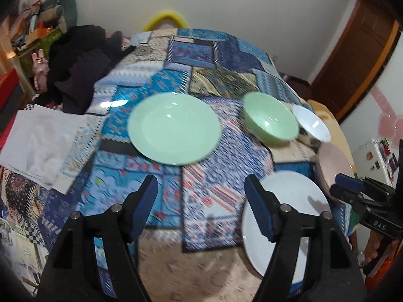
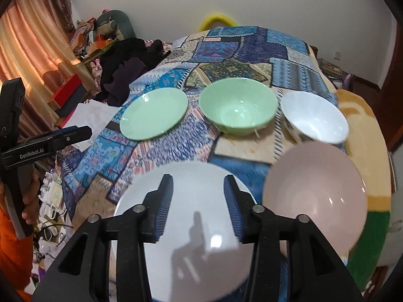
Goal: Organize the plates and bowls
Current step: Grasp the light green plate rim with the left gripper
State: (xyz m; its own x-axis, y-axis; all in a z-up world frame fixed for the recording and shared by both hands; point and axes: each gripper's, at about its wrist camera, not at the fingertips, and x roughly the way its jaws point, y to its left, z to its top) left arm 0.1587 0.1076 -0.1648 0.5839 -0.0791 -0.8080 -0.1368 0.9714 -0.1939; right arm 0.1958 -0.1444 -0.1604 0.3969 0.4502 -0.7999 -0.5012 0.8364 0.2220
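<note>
We angle our left gripper (image 1: 201, 201) down over the patchwork cloth (image 1: 176, 58), fingers wide apart and empty, green plate (image 1: 173, 128) at twelve o'clock. Our right gripper (image 2: 199, 201), partly open and empty, hangs above the white plate (image 2: 191, 239). "GenRobot.AI" reads at nine o'clock. All bowls are empty.

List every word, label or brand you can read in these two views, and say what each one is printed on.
"DAS": on the black body of the right gripper, seen in the left wrist view.
"GenRobot.AI": on the black body of the left gripper, seen in the right wrist view.
The magnets on the white fridge and the boxes on the cluttered shelf are too blurred to read.
</note>
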